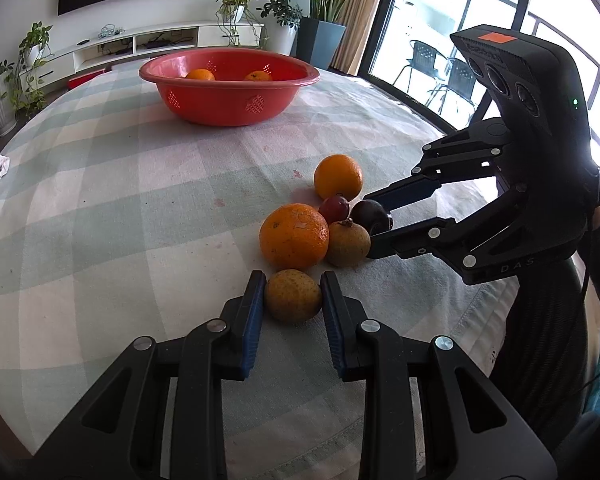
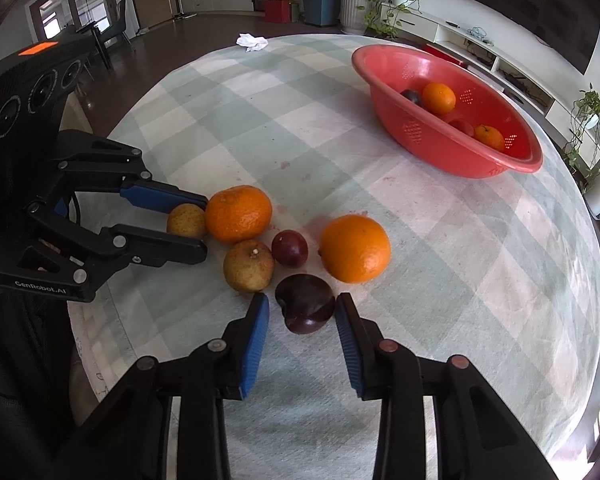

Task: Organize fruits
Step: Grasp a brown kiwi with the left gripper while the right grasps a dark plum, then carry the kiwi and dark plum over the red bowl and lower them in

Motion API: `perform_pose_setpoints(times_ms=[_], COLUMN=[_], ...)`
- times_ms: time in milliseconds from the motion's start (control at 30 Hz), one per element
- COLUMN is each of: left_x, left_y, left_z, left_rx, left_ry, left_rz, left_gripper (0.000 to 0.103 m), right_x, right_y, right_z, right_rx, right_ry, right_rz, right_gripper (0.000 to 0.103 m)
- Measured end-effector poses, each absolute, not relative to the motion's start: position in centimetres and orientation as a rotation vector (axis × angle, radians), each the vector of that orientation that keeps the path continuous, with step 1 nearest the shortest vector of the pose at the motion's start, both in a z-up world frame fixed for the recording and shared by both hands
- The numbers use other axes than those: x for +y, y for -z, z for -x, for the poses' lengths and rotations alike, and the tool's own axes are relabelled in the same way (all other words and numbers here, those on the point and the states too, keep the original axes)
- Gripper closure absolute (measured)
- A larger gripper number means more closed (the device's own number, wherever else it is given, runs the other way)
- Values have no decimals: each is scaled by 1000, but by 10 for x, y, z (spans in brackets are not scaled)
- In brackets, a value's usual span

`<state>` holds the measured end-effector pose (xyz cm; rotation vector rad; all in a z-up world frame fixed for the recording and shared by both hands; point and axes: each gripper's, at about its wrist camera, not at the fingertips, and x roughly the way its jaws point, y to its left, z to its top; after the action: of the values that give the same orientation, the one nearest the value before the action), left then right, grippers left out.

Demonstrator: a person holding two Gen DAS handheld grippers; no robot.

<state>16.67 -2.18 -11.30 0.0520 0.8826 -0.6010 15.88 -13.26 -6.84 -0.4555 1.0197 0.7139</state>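
Sitting on a round table (image 1: 120,208) with a soft green-and-white checked cloth is a little bunch of fruit. The left claw (image 1: 293,294) is squeezed shut on a small round yellow-brown fruit (image 1: 293,295), with a blue pad touching each side of it. That fruit rests on the cloth at the near edge of the bunch.

The right claw (image 2: 302,312) reaches around a dark purple plum (image 2: 305,303). In the right wrist view one pad touches the plum and the other pad has a thin gap beside it, so it is not squeezing the plum. No earlier picture is there to compare.

Just behind the plum lie a small round dark red fruit (image 2: 289,248) and a brown-yellow round fruit with a little stem stub (image 2: 249,266). A big bumpy orange (image 2: 238,214) sits next to the yellow-brown fruit in the left claw. Another big smooth orange (image 2: 355,249) sits on the other side of the bunch, near the dark red fruit.

Farther back on the table is a wide red plastic bowl with little holes (image 2: 420,136). Inside it are two oranges (image 2: 439,98), a dark fruit and a red fruit.

A crumpled white cloth (image 2: 252,42) lies at the far edge of the table.
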Motion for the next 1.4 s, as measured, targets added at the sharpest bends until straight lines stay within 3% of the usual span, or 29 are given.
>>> perform_pose_setpoints(times_ms=[267, 1400], left_x=[-22, -8], left_y=[113, 84], left_z=[-167, -166], left_rx=[882, 834], left_ry=[601, 595], left_rz=[-52, 1], left_gripper=[77, 77], right_x=[-134, -189], right_y=[66, 21], right_z=[-157, -133], right_rx=[1017, 905], right_ry=[-706, -563], right_rz=[448, 165], right_gripper=[72, 72])
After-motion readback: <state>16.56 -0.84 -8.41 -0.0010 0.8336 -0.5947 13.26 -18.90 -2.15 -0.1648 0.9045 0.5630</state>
